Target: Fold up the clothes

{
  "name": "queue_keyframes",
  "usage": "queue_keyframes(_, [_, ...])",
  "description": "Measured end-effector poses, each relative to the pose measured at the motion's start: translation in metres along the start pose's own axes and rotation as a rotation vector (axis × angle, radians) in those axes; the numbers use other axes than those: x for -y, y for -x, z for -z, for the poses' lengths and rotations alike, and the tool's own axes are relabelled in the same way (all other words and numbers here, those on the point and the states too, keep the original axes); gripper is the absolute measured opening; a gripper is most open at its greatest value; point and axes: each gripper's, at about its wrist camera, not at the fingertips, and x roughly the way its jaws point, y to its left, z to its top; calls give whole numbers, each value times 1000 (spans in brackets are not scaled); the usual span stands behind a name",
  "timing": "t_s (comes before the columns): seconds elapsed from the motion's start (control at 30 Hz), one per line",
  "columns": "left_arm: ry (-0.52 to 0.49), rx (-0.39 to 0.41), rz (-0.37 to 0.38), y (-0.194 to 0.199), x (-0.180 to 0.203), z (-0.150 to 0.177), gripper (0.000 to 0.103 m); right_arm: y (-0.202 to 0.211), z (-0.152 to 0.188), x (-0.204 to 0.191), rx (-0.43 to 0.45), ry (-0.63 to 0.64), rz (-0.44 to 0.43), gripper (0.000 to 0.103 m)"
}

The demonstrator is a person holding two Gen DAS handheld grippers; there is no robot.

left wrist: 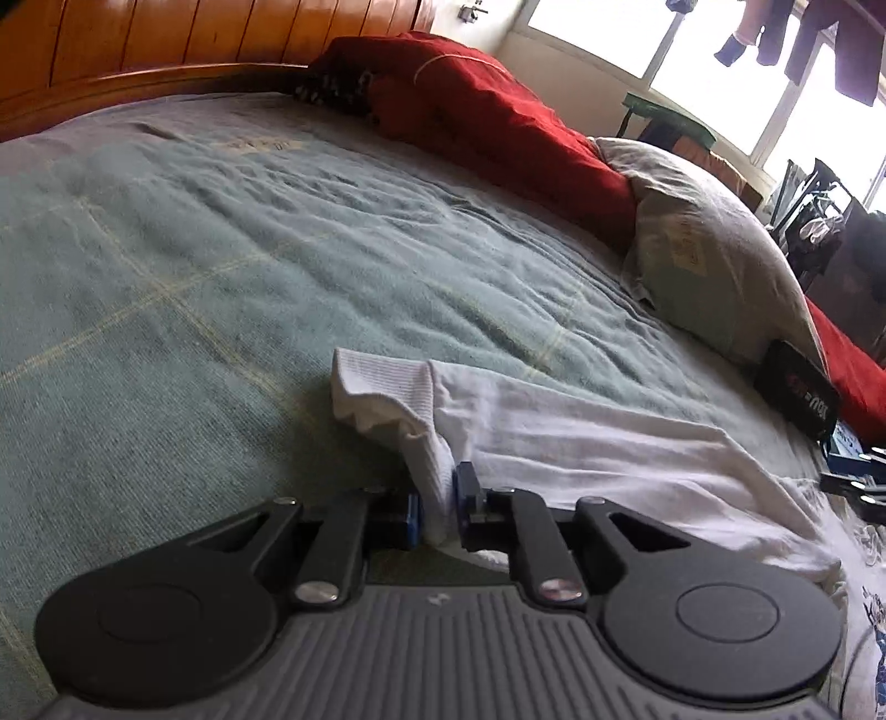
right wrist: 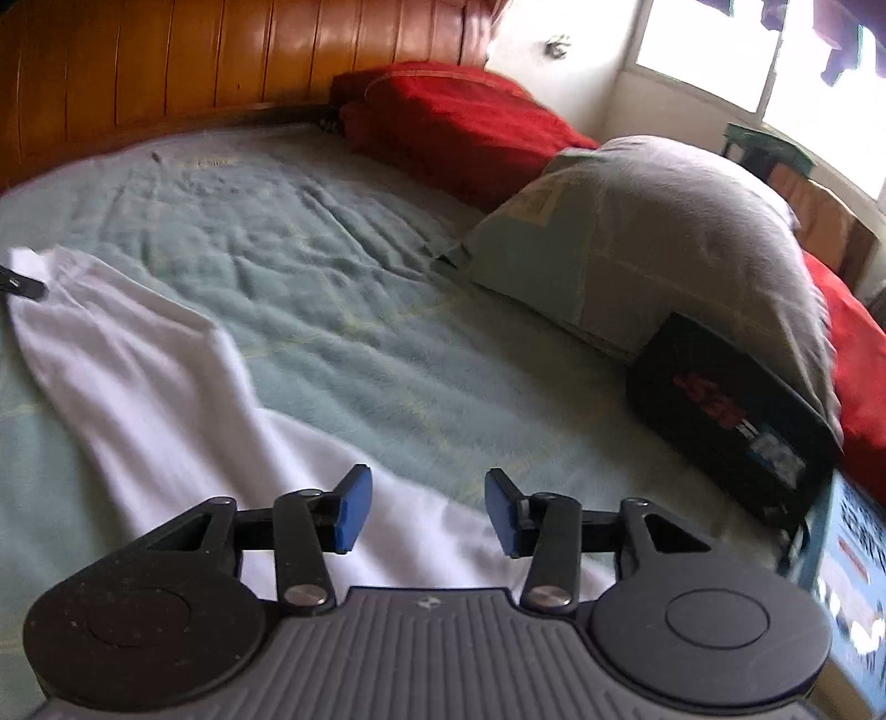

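Note:
A white garment lies spread on the green blanket of a bed. Its ribbed sleeve cuff sticks up at the left end. My left gripper is shut on a fold of that sleeve, with white cloth pinched between the blue pads. In the right wrist view the same white garment stretches from the far left toward the gripper. My right gripper stands open just above the garment's near part, with nothing pressed between its blue fingertips. The left gripper's tip shows at that view's left edge.
A grey-green pillow and a red quilt lie along the right side of the bed. A black pouch leans against the pillow. A wooden headboard stands behind. Windows and hanging clothes lie beyond.

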Motion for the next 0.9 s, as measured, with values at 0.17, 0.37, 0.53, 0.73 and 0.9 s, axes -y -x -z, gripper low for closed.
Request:
queue_keyframes(0.17, [-16,3,1,2,-1,4,14,-39,3,16,-76,52,-55,47])
queue_keyframes(0.37, [-2,15,20,2,-8,7,15,-38,16,21,-74,49,-144,37])
queue_keyframes(0.53, [-3,18,20,2,-8,7,15,-35,19,15,-72,71,-135,5])
queue_keyframes(0.73, [-9,46,55,11,-4,-2,10,-34,13,31,-9,-27,-87,3])
queue_keyframes(0.9, [-15,61,65,15,2,-16,10,-43,9,37,-5,-78,-38,2])
